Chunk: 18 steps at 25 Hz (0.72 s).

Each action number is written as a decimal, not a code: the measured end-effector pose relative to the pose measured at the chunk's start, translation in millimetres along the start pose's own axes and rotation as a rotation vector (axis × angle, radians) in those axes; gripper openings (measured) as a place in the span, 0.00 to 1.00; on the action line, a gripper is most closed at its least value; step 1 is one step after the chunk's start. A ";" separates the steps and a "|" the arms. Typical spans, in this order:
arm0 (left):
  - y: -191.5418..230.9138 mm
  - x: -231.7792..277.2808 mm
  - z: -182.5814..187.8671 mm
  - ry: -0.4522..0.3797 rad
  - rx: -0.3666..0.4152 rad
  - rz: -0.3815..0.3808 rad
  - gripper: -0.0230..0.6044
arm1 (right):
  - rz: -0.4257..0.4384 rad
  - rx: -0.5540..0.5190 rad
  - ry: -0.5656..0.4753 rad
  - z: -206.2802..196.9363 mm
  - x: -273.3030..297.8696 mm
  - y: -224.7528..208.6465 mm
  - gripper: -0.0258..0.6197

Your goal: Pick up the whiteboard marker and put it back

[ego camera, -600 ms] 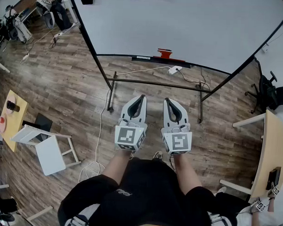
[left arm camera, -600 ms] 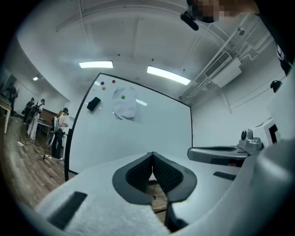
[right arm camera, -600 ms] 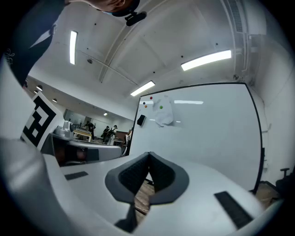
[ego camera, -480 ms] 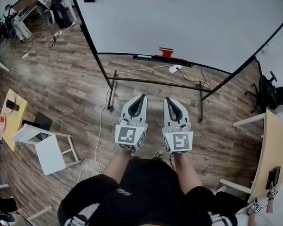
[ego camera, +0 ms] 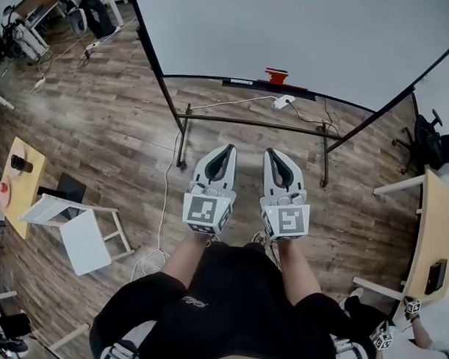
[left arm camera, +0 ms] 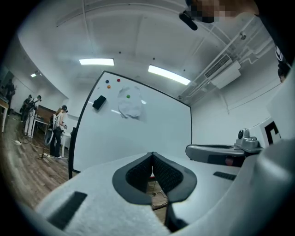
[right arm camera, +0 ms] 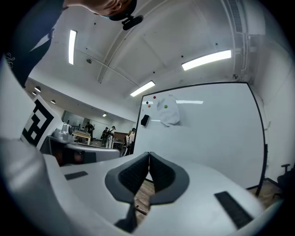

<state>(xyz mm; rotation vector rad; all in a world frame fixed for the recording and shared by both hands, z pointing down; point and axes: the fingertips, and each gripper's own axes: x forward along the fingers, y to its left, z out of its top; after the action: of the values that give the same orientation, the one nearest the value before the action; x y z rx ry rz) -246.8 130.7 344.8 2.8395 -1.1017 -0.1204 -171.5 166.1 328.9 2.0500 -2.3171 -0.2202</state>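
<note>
The whiteboard (ego camera: 303, 38) stands on a black frame ahead of me. On its bottom ledge sit a red object (ego camera: 276, 75) and, just left of it, a thin dark item (ego camera: 239, 82) that may be the marker; it is too small to tell. My left gripper (ego camera: 227, 148) and right gripper (ego camera: 271, 152) are held level side by side over the wooden floor, well short of the board. Both are shut with nothing between the pads. The left gripper (left arm camera: 152, 154) and the right gripper (right arm camera: 149, 154) each face the board in their own views.
A black eraser (left arm camera: 98, 102), a white cloth (left arm camera: 130, 102) and small coloured magnets hang on the board. A power strip (ego camera: 284, 102) with cables lies under it. A white stool (ego camera: 79, 236) and yellow table (ego camera: 18, 179) stand left; a desk (ego camera: 428, 241) and another person (ego camera: 406, 343) right.
The head view has shifted slightly, so the whiteboard's ledge sits a little lower in the picture. Both grippers keep their places and stay shut.
</note>
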 end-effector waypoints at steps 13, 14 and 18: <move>48.2 -21.0 -24.4 0.042 -0.055 -0.047 0.05 | 0.044 -0.083 0.020 -8.1 31.0 52.9 0.04; 51.5 -17.2 -25.4 0.044 -0.058 -0.046 0.05 | 0.042 -0.067 0.039 -13.0 35.4 50.2 0.04; 62.3 8.8 -32.0 0.058 -0.058 -0.050 0.05 | 0.048 -0.052 0.046 -24.0 62.4 33.1 0.04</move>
<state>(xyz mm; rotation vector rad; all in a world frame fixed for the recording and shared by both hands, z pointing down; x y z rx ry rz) -278.6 80.9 383.5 2.8014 -1.0004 -0.0722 -208.9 106.3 353.0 1.9523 -2.3055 -0.2270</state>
